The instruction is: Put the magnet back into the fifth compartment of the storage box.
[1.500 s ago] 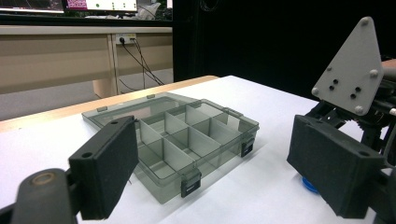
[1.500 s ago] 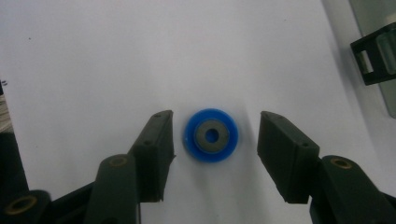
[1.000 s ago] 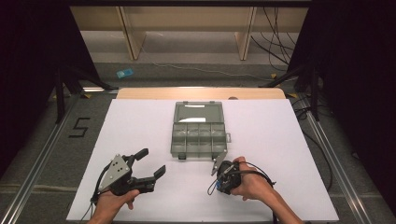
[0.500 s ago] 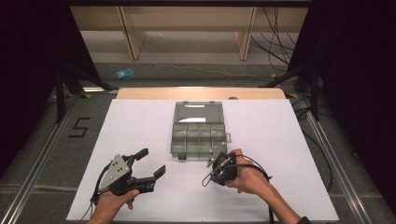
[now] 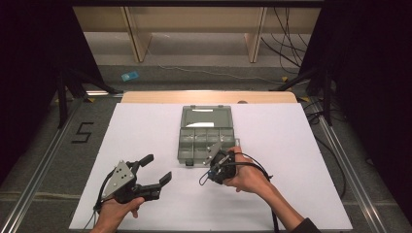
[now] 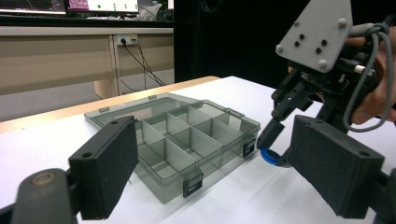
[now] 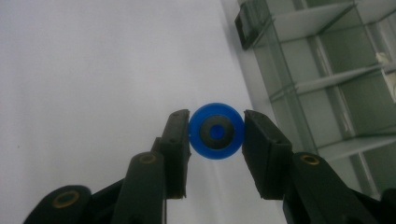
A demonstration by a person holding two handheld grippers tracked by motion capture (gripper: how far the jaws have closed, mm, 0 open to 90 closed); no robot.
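Right claw has been lifted off the white surface, clamped on the small blue round disc, so dropping into the clear grey compartment box looks next.

Blue disc (grey ring inside), smoky-grey translucent box, white table, black tools.

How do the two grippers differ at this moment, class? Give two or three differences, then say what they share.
1. The right gripper is shut on a small blue disc; the left gripper holds nothing.
2. The left gripper's fingers stand wide apart; the right gripper's fingers sit close together, pressing the disc's edges.
3. The right gripper is beside the organizer box; the left gripper lies farther off.

Shared: both are hand-held, with black fingers.
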